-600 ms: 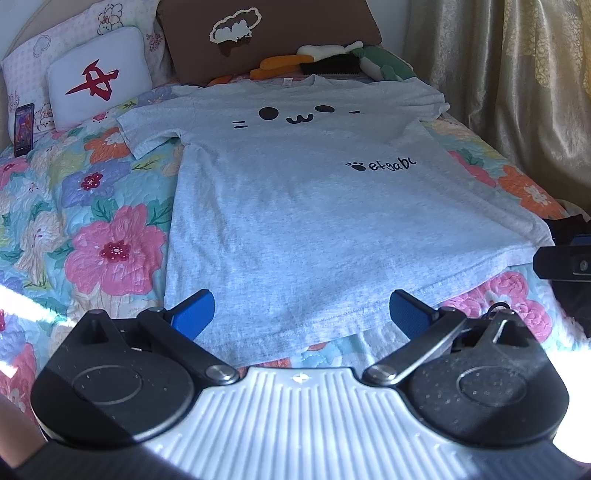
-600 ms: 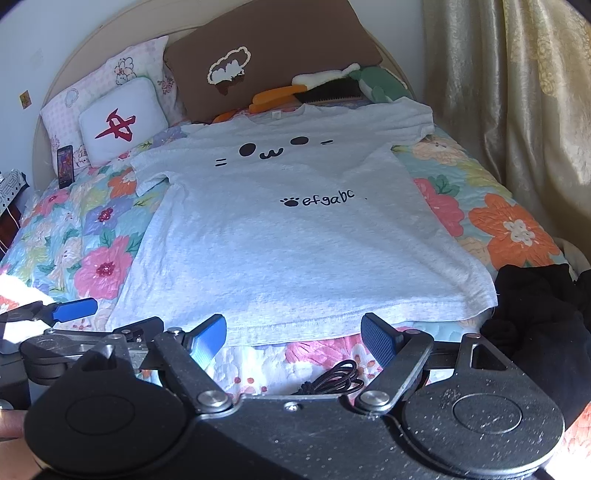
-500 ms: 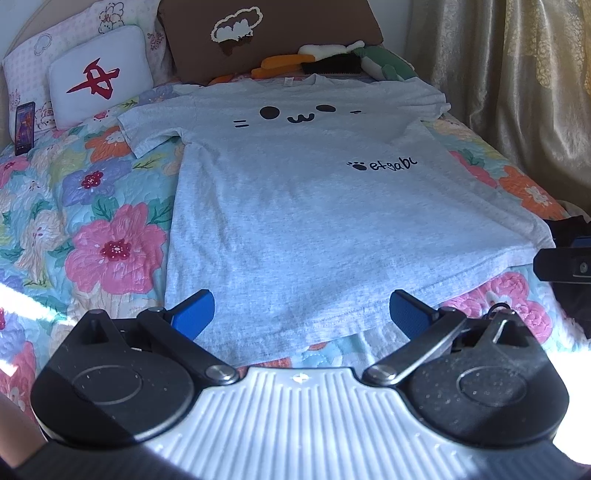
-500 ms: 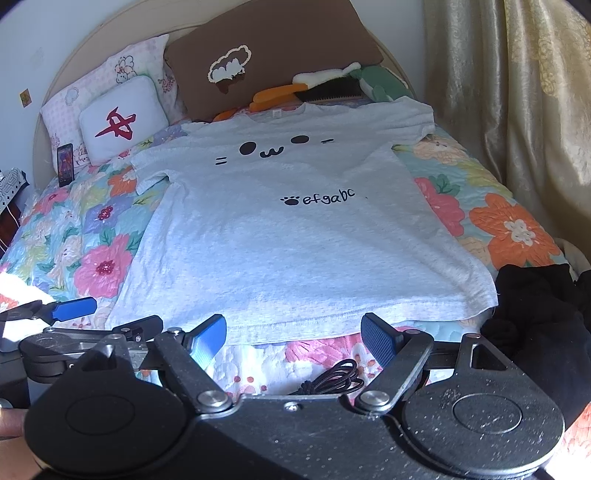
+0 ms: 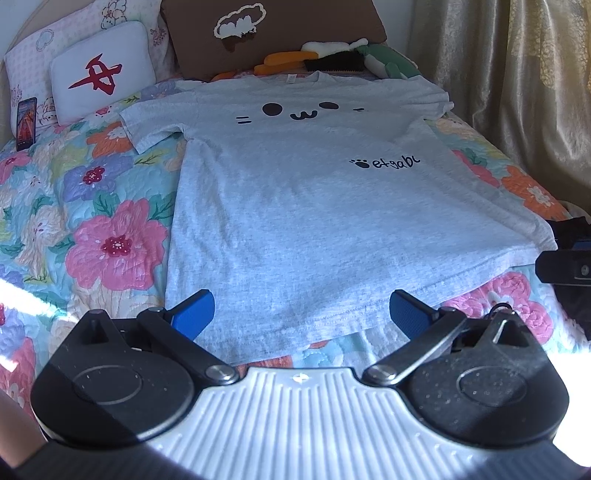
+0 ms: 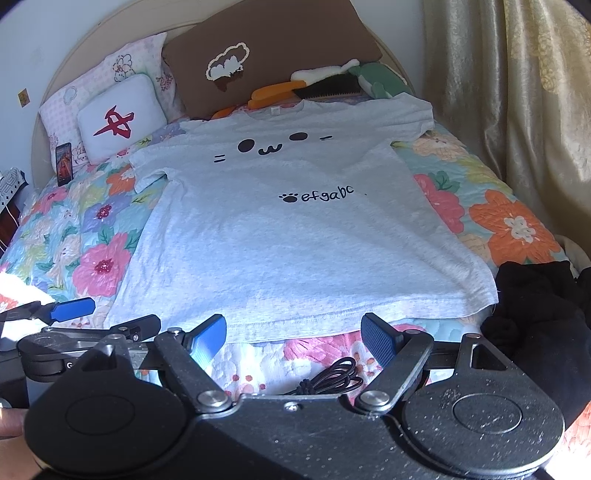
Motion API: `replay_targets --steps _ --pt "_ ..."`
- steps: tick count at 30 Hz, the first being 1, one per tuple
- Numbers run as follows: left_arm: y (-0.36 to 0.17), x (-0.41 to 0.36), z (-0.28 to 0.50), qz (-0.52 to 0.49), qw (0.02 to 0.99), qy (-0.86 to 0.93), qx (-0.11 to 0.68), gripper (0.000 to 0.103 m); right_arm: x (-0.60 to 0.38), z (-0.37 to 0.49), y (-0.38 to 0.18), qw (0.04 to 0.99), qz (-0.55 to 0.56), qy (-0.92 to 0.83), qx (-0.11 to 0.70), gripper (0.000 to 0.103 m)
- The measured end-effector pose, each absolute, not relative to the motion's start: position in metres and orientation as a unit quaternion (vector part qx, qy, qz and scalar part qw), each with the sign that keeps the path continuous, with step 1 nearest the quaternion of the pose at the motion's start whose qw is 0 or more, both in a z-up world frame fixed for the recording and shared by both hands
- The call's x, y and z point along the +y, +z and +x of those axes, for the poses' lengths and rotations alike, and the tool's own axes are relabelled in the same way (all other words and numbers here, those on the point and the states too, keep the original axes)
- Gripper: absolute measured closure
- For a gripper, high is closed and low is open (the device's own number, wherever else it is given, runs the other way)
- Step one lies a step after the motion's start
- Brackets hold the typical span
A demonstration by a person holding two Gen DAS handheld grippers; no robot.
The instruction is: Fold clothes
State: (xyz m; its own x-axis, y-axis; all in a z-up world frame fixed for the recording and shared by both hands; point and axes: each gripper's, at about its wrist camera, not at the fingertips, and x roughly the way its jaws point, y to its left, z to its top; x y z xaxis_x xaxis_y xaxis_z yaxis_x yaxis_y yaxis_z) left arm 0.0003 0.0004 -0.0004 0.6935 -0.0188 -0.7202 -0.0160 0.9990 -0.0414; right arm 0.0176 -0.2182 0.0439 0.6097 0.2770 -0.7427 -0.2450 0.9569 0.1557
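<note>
A grey T-shirt (image 5: 303, 206) lies spread flat, front up, on a bed covered by a flowered quilt (image 5: 92, 221), its collar toward the pillows and its hem toward the cameras; a cartoon face is printed across the chest and a paw mark with small lettering sits lower down. Both sleeves are spread out to the sides. The left gripper (image 5: 302, 314) hovers over the near hem with its blue pads wide apart and nothing between them, the cloth lying below and beyond them. The right gripper (image 6: 293, 338) hangs just short of the hem, its jaws also wide apart and empty, above a coiled black cord (image 6: 328, 380) on the quilt. At the head of the bed stand a white cushion with a red mark (image 5: 101, 70), a brown cushion (image 5: 273, 33) and some plush toys (image 5: 332, 59); a phone (image 5: 26, 122) leans by the white cushion. A heap of black clothing (image 6: 543, 306) sits by the shirt's right hem corner, and a curtain (image 6: 517, 92) hangs along the right side
</note>
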Motion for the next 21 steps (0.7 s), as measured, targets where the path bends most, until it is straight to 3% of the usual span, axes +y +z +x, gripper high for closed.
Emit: replay_targets --steps 21 --pt "-0.0011 0.0003 0.0027 -0.025 0.917 -0.002 0.397 0.0 -0.2192 0.0184 0.0435 0.894 0.02 0.147 0.423 0.019"
